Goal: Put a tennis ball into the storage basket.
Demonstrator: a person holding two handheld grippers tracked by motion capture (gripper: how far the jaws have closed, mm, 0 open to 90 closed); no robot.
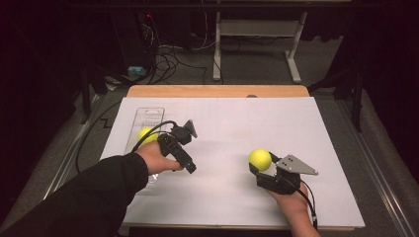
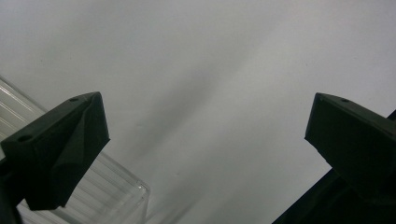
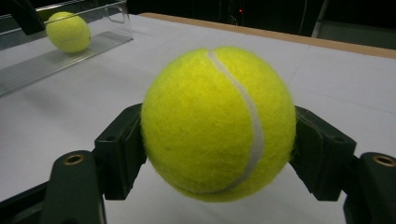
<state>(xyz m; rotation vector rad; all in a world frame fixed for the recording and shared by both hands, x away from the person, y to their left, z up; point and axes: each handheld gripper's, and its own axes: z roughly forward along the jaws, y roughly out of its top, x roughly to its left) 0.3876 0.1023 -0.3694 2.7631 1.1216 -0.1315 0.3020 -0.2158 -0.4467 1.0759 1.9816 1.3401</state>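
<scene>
The right gripper [image 1: 260, 167] pinches a ball [image 1: 260, 159] between its two jaws, right of the table's middle and toward the near edge. In the right gripper view that ball [image 3: 218, 123] sits squeezed between the jaws, clear of the white sheet [image 3: 327, 79] below it. A second ball [image 1: 146, 135] lies in a clear tray [image 1: 148, 114] at the left side of the sheet [image 1: 237, 123], partly behind the left gripper [image 1: 188, 165]. In the right gripper view the second ball [image 3: 68, 31] rests on the tray's [image 3: 42, 65] ribbed floor, far left. The left gripper's jaws stand spread with nothing between them, over the sheet [image 2: 224, 70] just right of the tray's corner [image 2: 121, 196].
</scene>
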